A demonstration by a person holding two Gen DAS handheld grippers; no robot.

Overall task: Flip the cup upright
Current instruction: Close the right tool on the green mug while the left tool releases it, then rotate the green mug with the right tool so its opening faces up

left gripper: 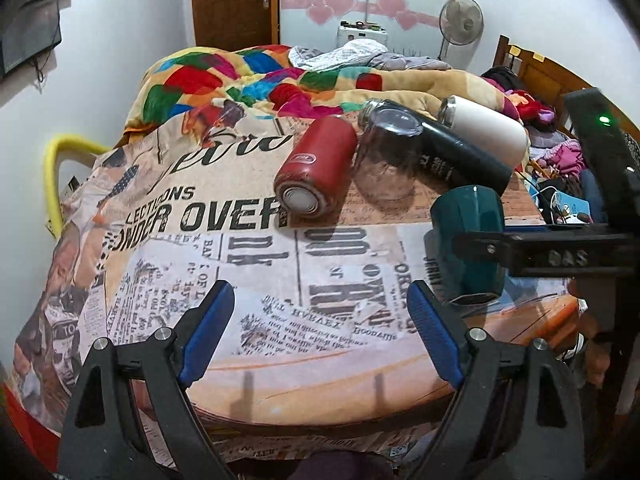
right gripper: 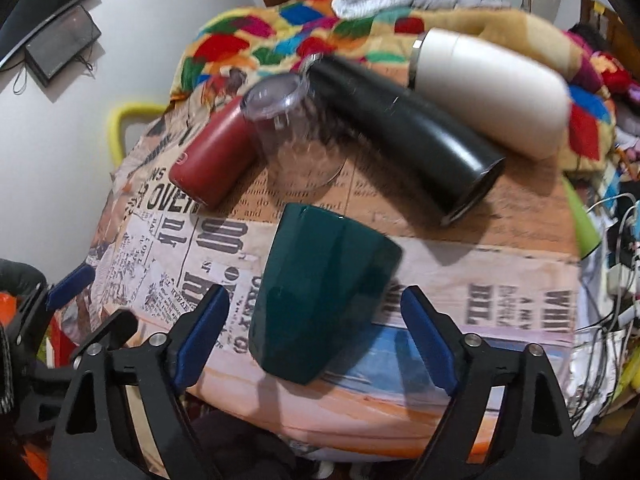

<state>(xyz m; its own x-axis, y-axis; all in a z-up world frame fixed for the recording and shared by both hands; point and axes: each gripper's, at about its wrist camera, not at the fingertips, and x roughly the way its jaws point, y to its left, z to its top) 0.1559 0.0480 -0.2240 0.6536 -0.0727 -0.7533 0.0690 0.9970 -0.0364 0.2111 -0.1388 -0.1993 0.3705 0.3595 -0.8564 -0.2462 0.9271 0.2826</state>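
A dark teal cup stands upside down on the newspaper-print table, tilted a little, near the front edge. My right gripper is open, its blue-padded fingers on either side of the cup without touching it. In the left wrist view the teal cup is at the right, partly behind the right gripper's black body. My left gripper is open and empty over the table's front, left of the cup.
Behind the cup lie a red flask, an upside-down clear glass, a black flask and a white flask. A colourful blanket is heaped beyond them. Cables and clutter sit off the table's right edge.
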